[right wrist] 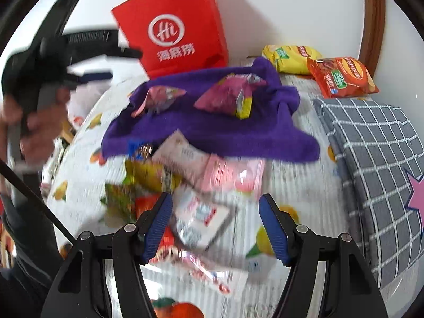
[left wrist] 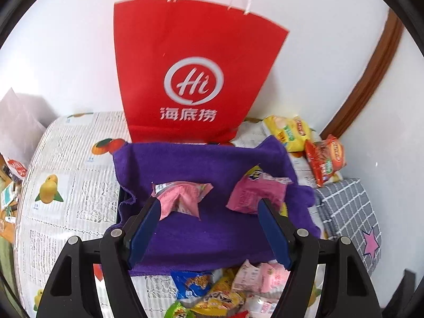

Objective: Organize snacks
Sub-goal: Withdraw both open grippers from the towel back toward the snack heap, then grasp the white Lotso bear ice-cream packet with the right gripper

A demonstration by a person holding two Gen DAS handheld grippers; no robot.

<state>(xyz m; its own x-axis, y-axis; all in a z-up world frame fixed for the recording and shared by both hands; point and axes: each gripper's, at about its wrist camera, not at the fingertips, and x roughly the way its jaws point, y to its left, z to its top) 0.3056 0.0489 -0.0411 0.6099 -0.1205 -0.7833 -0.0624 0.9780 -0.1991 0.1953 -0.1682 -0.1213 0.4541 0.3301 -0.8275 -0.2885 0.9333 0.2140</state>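
Evidently both tongs, left gripper (left wrist: pixel 208 202) and right gripper (right wrist: pixel 213 204), are hovering released, sorting pink packets (left wrist: pixel 182 197) onto the towel (left wrist: pixel 201 159), apart from the pile (right wrist: pixel 185 185).

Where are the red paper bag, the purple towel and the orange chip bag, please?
red paper bag (left wrist: pixel 190 53), left wrist view, front panel.
purple towel (left wrist: pixel 201 161), left wrist view, bare middle.
orange chip bag (right wrist: pixel 344 76), right wrist view, front face.

Each gripper, left (left wrist: pixel 209 206) and right (right wrist: pixel 215 201), has a matte black plastic frame with triangular cut-outs and round silver screws at the pivots. The fingers (left wrist: pixel 144 229) carry ribbed dark-blue pads. The left hand (right wrist: pixel 34 122) shows bare skin above a dark sleeve.
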